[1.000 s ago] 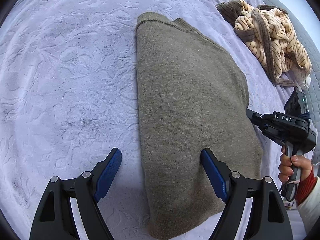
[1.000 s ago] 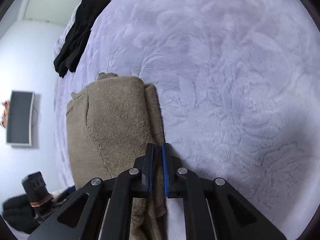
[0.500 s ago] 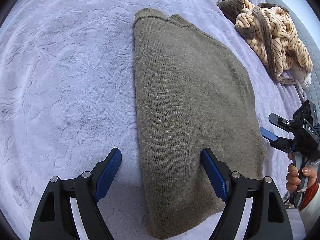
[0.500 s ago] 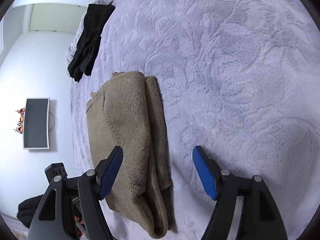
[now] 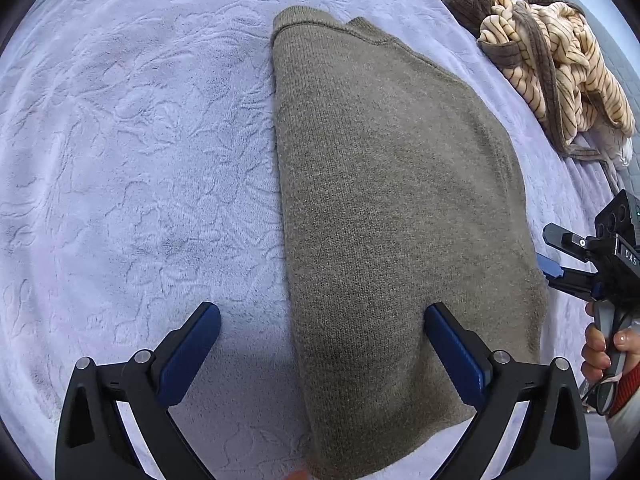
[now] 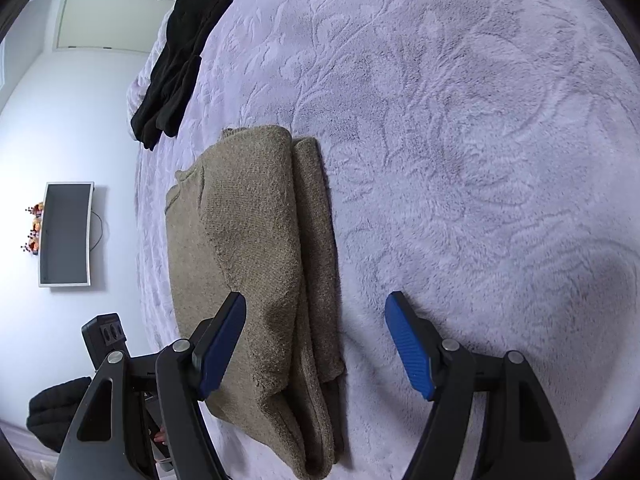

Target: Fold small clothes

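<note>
Lying flat on the lilac bedspread: folded olive sweater, its near hem cut off by the frame edge. Black garment at the far bed edge, partly cropped. Striped clothes heap beside it.

Left gripper: jaws wide, just been opening, touching nothing.

Right gripper: a second ago pinched shut at the sweater's edge, now spread, nothing held.

Folded sweater lying on the bedspread, crumpled striped garment beyond the sweater's far right corner, dark garment beyond its far left, at the bedspread's edge
</note>
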Demonstrator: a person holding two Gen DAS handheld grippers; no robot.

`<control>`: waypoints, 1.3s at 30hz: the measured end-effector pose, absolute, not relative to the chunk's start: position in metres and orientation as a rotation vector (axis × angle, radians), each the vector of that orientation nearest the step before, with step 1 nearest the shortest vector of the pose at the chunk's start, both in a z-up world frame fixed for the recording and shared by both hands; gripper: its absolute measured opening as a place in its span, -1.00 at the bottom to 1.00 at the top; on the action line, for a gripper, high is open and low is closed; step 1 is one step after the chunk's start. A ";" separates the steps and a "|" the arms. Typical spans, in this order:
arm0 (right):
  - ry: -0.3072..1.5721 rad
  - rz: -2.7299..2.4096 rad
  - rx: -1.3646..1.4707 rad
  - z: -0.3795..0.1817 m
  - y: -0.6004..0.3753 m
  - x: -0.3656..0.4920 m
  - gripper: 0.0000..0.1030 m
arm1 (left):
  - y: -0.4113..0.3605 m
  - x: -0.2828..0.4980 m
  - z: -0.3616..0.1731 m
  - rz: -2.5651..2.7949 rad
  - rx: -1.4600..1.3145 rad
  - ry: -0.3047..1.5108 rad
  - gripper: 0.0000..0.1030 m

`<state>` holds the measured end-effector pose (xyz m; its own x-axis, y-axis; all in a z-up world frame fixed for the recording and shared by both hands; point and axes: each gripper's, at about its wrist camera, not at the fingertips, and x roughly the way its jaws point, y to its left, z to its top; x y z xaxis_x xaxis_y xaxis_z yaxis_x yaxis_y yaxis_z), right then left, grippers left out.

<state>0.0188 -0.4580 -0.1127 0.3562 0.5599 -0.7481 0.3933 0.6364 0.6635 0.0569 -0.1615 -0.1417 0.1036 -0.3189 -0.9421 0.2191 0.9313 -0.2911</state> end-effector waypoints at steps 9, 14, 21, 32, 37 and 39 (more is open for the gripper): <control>1.245 0.197 0.922 -0.113 -0.457 0.031 0.48 | -0.168 0.063 -0.154 -0.582 -0.177 1.501 0.98; 1.269 0.263 0.884 -0.125 -0.452 0.050 0.48 | -0.181 0.072 -0.162 -0.642 -0.187 1.494 0.98; 1.255 0.363 0.944 -0.143 -0.433 0.076 0.48 | -0.188 0.075 -0.164 -0.624 -0.223 1.476 0.97; 1.192 0.384 1.100 -0.126 -0.432 0.072 -0.44 | -0.173 0.060 -0.130 -0.590 -0.272 1.371 -0.04; 1.163 0.420 1.105 -0.102 -0.417 0.068 -0.44 | -0.165 0.049 -0.112 -0.633 -0.302 1.339 -0.04; 1.150 0.426 1.108 -0.093 -0.411 0.064 -0.44 | -0.157 0.043 -0.106 -0.652 -0.311 1.326 -0.04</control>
<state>0.0639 -0.4112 -0.0930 0.4042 0.7616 -0.5065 0.2476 0.4420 0.8622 0.0427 -0.1572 -0.1061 0.1005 -0.6009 -0.7930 0.2607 0.7851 -0.5619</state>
